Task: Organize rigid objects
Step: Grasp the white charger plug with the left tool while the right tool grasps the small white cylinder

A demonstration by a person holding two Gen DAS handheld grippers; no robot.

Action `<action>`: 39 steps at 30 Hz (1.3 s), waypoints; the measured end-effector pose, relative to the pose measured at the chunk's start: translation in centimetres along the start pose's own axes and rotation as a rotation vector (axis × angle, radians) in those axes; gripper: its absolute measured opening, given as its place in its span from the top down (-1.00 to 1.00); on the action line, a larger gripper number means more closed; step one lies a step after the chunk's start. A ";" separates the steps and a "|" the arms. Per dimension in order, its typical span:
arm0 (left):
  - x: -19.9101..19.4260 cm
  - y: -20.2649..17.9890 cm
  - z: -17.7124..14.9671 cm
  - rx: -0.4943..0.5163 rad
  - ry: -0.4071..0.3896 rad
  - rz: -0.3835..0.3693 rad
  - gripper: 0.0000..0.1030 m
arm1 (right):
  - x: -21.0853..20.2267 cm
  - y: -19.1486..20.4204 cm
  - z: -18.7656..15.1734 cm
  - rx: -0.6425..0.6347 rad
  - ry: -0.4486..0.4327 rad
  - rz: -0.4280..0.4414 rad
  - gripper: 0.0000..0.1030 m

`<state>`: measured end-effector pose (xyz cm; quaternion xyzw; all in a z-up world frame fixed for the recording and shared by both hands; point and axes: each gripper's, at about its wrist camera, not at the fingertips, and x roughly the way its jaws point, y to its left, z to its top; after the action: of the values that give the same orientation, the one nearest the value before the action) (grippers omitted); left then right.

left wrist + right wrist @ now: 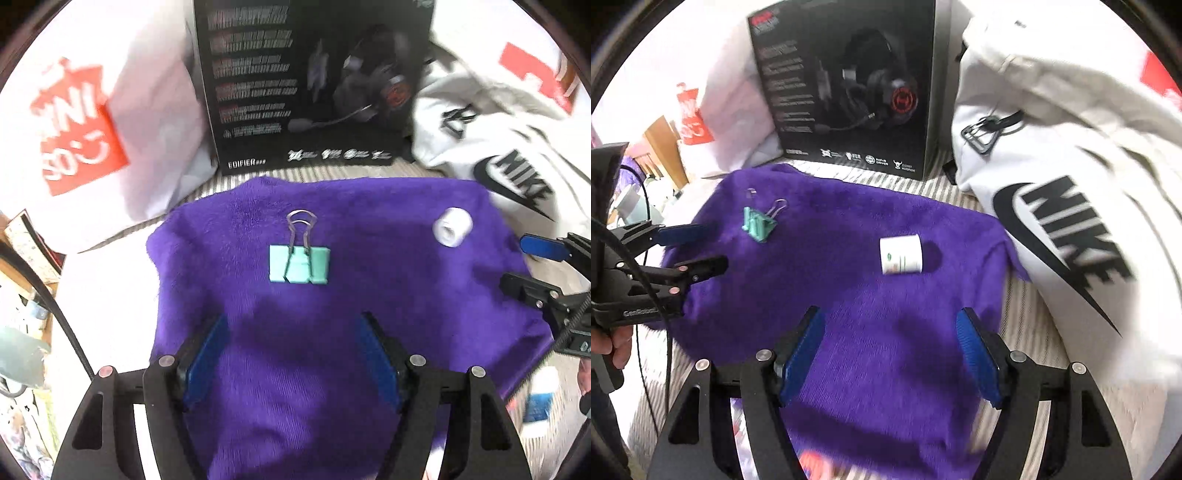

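Ahead of the left gripper [295, 354], straight out along the gap between its spread blue pads, a mint-green binder clip [299, 264] lies flat on a purple fuzzy cloth [314, 369]. Its wire handles are folded together and point away from the jaws, toward a black headset box [314, 81]; the clip's green body runs crosswise to the fingers, so its long axis lies side to side while the handles give it a front-to-back direction. It is well clear of the pads, touching neither.

Beyond the right gripper [890, 354], slightly ahead and centred between its fingers, a small white cylinder [901, 255] lies on its side on the same cloth. Its long axis runs across the jaws, left to right, with a printed label facing up; in the left wrist view one round end shows a hollow core. It sits apart from the clip, off to the clip's right.

Both grippers hang above the cloth with jaws wide apart and nothing between them. Each shows in the other's view at the cloth's edge.

Behind the cloth the box stands upright on a striped surface [1023, 321]. A white garment with a black Nike logo [1071, 236] is heaped to the right of the jaws, and a white bag with a red panel [74, 133] leans to the left.
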<state>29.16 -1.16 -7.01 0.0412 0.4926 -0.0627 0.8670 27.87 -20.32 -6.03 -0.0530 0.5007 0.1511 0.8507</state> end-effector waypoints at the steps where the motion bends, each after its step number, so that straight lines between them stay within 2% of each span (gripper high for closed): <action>1: -1.2 -0.2 -0.7 0.006 -0.013 -0.002 -0.36 | -1.0 0.1 -0.5 0.009 -0.013 -0.002 -0.42; 9: -7.8 -0.8 -7.9 0.024 -0.074 -0.051 -0.36 | -7.5 -0.2 -6.0 0.098 -0.082 0.032 -0.44; 12: -7.8 -2.2 -10.0 0.075 -0.077 -0.054 -0.36 | -8.7 -0.3 -8.4 0.134 -0.085 0.041 -0.45; 14: -7.2 -3.1 -11.0 0.113 -0.058 -0.020 -0.36 | -9.3 -0.4 -9.8 0.150 -0.082 0.041 -0.47; 18: -6.3 -3.5 -12.1 0.120 -0.071 -0.036 -0.36 | -10.2 -1.1 -12.9 0.196 -0.076 0.044 -0.48; 20: -5.3 -3.6 -12.3 0.124 -0.064 -0.011 -0.34 | -10.3 -1.6 -14.4 0.216 -0.064 0.032 -0.48; 21: -5.0 -3.7 -12.6 0.129 -0.065 -0.003 -0.31 | -10.2 -2.0 -15.2 0.226 -0.047 0.020 -0.48; 23: -3.8 -3.5 -12.5 0.121 -0.042 0.003 -0.07 | -10.2 -2.5 -16.4 0.237 -0.022 -0.006 -0.48; 24: -3.5 -3.4 -12.5 0.119 -0.036 -0.006 -0.03 | -10.2 -2.8 -16.9 0.238 -0.013 -0.021 -0.48; 28: -3.2 -3.6 -12.4 0.123 -0.040 -0.021 -0.02 | -10.6 -4.0 -18.5 0.265 -0.006 -0.063 -0.48; 31: -3.0 -3.8 -12.2 0.118 -0.034 -0.014 -0.03 | -10.5 -4.4 -19.0 0.286 -0.008 -0.050 -0.48; 34: -3.1 -3.8 -12.3 0.110 -0.028 -0.061 0.40 | -9.8 -4.2 -18.8 0.297 -0.006 -0.039 -0.48; 35: -3.2 -4.1 -12.3 0.121 -0.027 -0.047 0.46 | -9.6 -4.0 -18.7 0.297 -0.004 -0.036 -0.48; 39: -3.5 -4.3 -12.6 0.135 -0.019 -0.036 0.46 | -8.5 -3.7 -17.8 0.292 -0.001 -0.032 -0.48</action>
<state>16.04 -3.47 -10.51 0.0901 0.4796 -0.1121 0.8656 10.28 -29.89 -7.71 0.0633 0.5159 0.0632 0.8520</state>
